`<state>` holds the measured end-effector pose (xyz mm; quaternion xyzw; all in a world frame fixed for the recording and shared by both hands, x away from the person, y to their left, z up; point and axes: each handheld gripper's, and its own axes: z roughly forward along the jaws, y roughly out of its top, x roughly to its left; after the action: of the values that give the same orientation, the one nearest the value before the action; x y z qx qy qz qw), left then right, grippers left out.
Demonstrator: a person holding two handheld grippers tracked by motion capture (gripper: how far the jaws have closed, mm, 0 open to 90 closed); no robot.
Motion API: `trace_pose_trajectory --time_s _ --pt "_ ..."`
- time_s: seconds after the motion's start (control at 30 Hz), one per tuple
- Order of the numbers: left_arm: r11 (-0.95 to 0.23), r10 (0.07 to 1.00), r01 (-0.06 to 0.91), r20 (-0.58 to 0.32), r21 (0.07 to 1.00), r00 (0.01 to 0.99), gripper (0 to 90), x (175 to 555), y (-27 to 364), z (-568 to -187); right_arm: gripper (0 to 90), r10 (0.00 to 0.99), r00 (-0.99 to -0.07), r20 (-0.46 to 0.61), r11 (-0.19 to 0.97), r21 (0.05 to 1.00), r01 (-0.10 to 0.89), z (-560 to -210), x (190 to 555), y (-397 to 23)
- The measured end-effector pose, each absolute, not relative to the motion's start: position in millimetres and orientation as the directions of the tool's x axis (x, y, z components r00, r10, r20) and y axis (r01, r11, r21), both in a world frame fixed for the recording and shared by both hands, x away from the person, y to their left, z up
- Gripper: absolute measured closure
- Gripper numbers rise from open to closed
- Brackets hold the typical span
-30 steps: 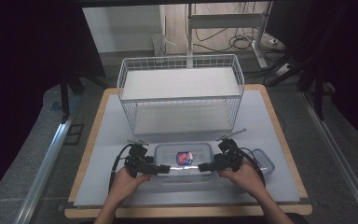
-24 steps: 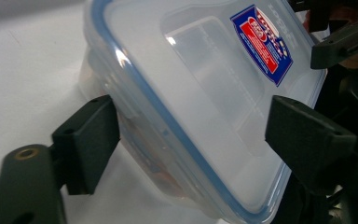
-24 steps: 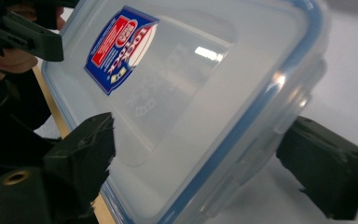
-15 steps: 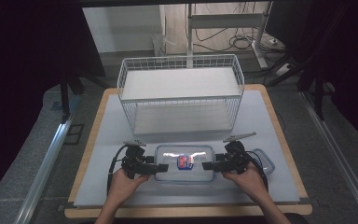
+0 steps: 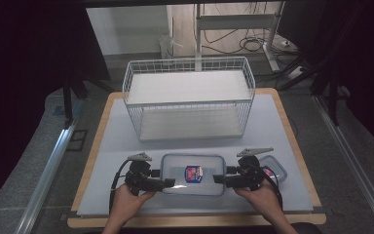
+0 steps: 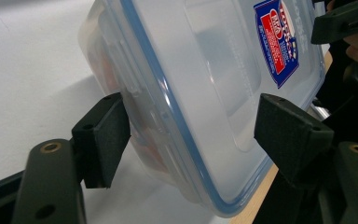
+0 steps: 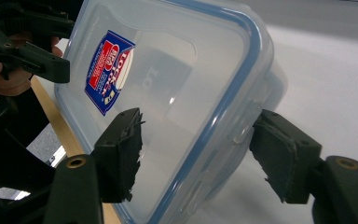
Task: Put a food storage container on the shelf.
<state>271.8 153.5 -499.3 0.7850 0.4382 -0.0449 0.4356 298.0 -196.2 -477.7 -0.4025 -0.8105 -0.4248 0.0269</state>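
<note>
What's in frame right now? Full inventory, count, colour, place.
Large lidded container: 1, clear with blue rim and red-blue label, near edge of the mat, between the two grippers.
Small container: 1, clear with blue rim, on the mat just right of the right gripper.
Wire basket: 1, white, far half of the mat.
Mat: 1, pale grey, on the wooden table.
Left gripper: 1, black, jaws open astride the large container's left end.
Right gripper: 1, black, jaws open astride its right end.
Hands: 2, bottom edge, one on each gripper.
</note>
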Motion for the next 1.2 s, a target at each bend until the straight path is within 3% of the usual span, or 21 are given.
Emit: trace_pose_trajectory --time_s 0.57,0.73,0.8,0.83,0.87,1.2 --pt "-0.244 0.659 0.721 -0.434 0.649 0.614 28.1 266 152 -498 32.5 0.610 -0.642 0.464 0.283 0.629 0.724 -487 297 -200" --pt "-0.253 0.662 0.717 -0.425 0.650 0.618 28.0 265 151 -498 26.6 0.603 -0.625 0.495 0.282 0.600 0.748 -491 300 -198" --pt "-0.253 0.661 0.717 -0.425 0.649 0.618 28.1 265 152 -498 28.1 0.603 -0.625 0.495 0.281 0.601 0.748 -491 300 -198" --pt "-0.252 0.659 0.720 -0.430 0.647 0.617 28.2 265 152 -498 36.4 0.609 -0.634 0.477 0.279 0.619 0.734 -486 298 -201" --pt "-0.252 0.659 0.720 -0.430 0.647 0.617 28.7 265 152 -498 37.8 0.612 -0.634 0.472 0.272 0.627 0.730 -484 297 -202" --pt "-0.214 0.639 0.747 -0.488 0.629 0.595 38.1 269 161 -496 44.7 0.592 -0.615 0.521 0.244 0.612 0.753 -484 298 -209"
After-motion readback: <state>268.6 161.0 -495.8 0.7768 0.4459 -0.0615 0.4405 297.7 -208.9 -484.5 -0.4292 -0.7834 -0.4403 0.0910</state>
